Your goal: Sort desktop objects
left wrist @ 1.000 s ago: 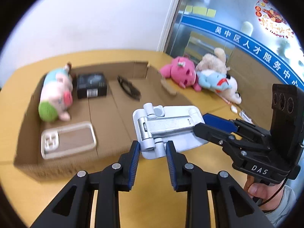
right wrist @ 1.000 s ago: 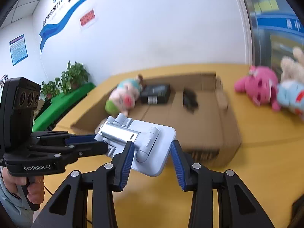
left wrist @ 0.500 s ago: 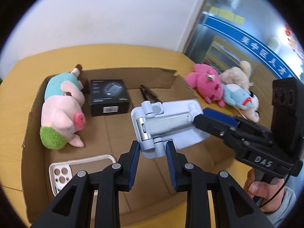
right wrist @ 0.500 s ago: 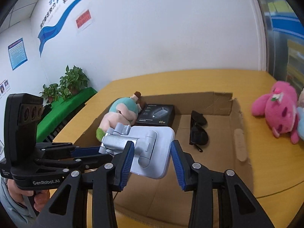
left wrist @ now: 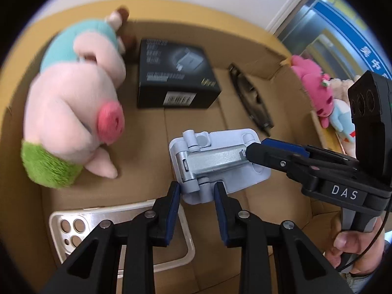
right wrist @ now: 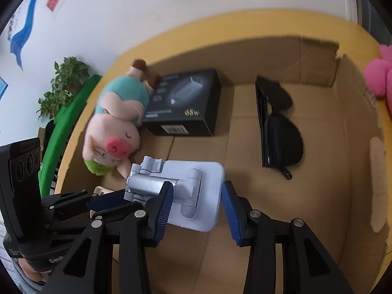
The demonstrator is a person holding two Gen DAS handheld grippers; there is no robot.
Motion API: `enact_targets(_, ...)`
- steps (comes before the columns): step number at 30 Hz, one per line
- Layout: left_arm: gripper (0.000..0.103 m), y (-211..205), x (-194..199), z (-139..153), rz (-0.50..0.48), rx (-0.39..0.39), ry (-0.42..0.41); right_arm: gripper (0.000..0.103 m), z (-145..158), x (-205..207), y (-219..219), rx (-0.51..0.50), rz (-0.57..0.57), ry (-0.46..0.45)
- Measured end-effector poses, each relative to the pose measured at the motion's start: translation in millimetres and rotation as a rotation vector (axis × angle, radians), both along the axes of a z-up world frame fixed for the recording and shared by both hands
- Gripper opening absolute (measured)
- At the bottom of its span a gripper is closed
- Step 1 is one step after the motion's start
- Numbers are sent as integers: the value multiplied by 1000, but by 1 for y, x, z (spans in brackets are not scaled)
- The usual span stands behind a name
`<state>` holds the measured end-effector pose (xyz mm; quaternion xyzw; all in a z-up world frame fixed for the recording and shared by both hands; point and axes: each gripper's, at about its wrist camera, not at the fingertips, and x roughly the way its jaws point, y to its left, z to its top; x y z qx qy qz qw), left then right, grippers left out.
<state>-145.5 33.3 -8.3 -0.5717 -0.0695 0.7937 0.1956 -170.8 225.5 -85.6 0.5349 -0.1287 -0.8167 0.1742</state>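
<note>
While both tools hang over the open cardboard box (right wrist: 348,112), a pale blue folding phone stand (left wrist: 215,161) is carried between them above the box floor. The left tool (left wrist: 197,204) pinches the stand's hinge end between its blue pads. The right tool (right wrist: 196,202) has 1 pad against the metal arm and base edge, but its jaws are opening and the other pad stands just clear of the base plate.

Along the far wall lie a pig plush (left wrist: 73,112), a black product box (left wrist: 175,73) just beside it, and folded dark sunglasses (right wrist: 276,125) toward the right wall. Bare cardboard lies between the black box and the sunglasses, and a wider bare stretch runs under the stand toward the right wall and near edge. The far wall's rim is torn at the right corner.

Only the left view shows a clear phone case (left wrist: 122,235) on the box floor beneath the left tool, a hand (left wrist: 352,247) gripping the right tool's handle, and several plush toys (left wrist: 316,85) outside on the yellow surface (left wrist: 220,17). Only the right view shows a potted plant (right wrist: 63,85) and wall signs.
</note>
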Motion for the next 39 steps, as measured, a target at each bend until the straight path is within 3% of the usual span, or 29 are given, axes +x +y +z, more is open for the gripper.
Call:
enact_targets(5, 25, 6, -3, -10, -6, -35, -29, 44, -23, -12, -3, 29, 0, -135)
enact_targets(10, 21, 2, -1, -8, 5, -21, -28, 45, -20, -6, -3, 48, -20, -118)
enact_targets(11, 21, 1, 0, -5, 11, -13, -13, 49, -16, -3, -2, 53, -27, -98)
enact_targets(13, 22, -8, 8, 8, 36, 1, 35, 71, -4, 6, 1, 49, -49, -37)
enact_targets(15, 23, -19, 23, 28, 57, 26, 103, 82, 12, 19, 6, 45, -62, 41)
enact_targets(17, 35, -31, 51, 53, 77, 10, 227, 91, 32, 44, 11, 83, -65, 148)
enact_targets(19, 66, -36, 77, 71, 96, -23, 340, 103, 51, 78, 16, 132, -80, 271)
enact_targets(21, 76, -43, 103, 81, 132, -44, 459, 103, 58, 105, 22, 168, -101, 352)
enact_targets(25, 77, -43, 135, 79, 193, -123, 603, 103, 50, 157, 26, 212, -145, 478)
enact_targets(32, 77, -43, 150, 37, 286, -275, 681, 103, 17, 183, 25, 223, -197, 508)
enact_targets(39, 79, -41, 156, 15, 327, -289, 720, 103, 5, 196, 19, 278, -202, 596)
